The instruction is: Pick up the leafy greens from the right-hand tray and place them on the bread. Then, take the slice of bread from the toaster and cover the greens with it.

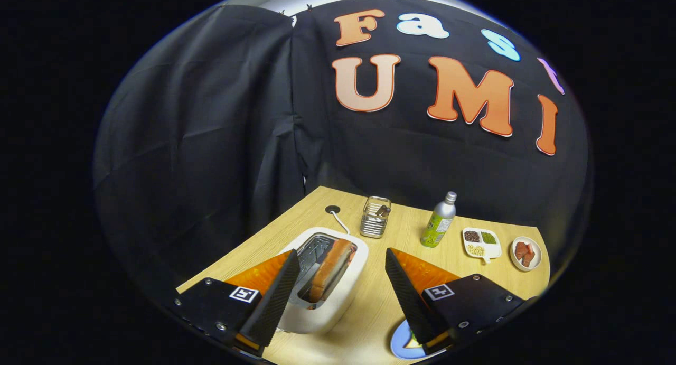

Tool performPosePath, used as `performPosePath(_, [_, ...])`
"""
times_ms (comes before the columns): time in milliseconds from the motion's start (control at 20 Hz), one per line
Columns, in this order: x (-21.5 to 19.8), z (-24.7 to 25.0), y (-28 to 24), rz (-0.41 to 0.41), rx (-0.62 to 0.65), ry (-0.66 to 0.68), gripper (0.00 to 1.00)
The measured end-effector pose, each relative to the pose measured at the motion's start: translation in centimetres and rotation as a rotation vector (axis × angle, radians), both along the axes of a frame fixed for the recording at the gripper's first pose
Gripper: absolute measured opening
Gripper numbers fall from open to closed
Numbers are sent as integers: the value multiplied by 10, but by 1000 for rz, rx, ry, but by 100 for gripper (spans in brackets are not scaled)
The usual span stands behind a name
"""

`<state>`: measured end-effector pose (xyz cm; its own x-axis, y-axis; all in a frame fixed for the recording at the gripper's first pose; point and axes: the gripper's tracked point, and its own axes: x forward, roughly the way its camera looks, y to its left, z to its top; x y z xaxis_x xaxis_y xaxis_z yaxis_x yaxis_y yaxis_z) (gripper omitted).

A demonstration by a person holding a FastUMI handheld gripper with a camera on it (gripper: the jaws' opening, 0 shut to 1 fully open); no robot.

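A white toaster (346,296) stands on the wooden table just ahead of my fingers, nearer the left one. A browned slice of bread (330,270) sticks up from its right slot; the left slot is empty. My gripper (342,261) hovers above the toaster, open, with nothing between the fingers. The edge of a blue plate (402,344) peeks out under the right finger; what lies on it is mostly hidden.
Beyond the toaster stand a glass holder with utensils (375,217) and a green bottle (438,221). Further right sit a white divided dish of seeds (480,243) and a small bowl of reddish pieces (526,253). A cable (340,221) runs from the toaster to a table hole.
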<state>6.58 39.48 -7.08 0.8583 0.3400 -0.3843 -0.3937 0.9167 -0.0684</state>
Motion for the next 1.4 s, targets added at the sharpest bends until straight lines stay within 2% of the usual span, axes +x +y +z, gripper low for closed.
performPosePath(450, [17,-33,23,-14,-55,73,96])
performPosePath(550, [19,-39,29,-10,-56,88,88])
performPosePath(750, [22,-47,34,-10,-73,110,65])
performPosePath(850, [23,-48,37,-1,-72,117,51])
performPosePath(1000, [26,-43,30,-21,-97,95,23])
performPosePath(1100, [25,-45,28,-24,-79,116,12])
performPosePath(1300, [26,-32,24,-46,-42,107,6])
performPosePath(1400, [26,-22,24,-44,-33,90,6])
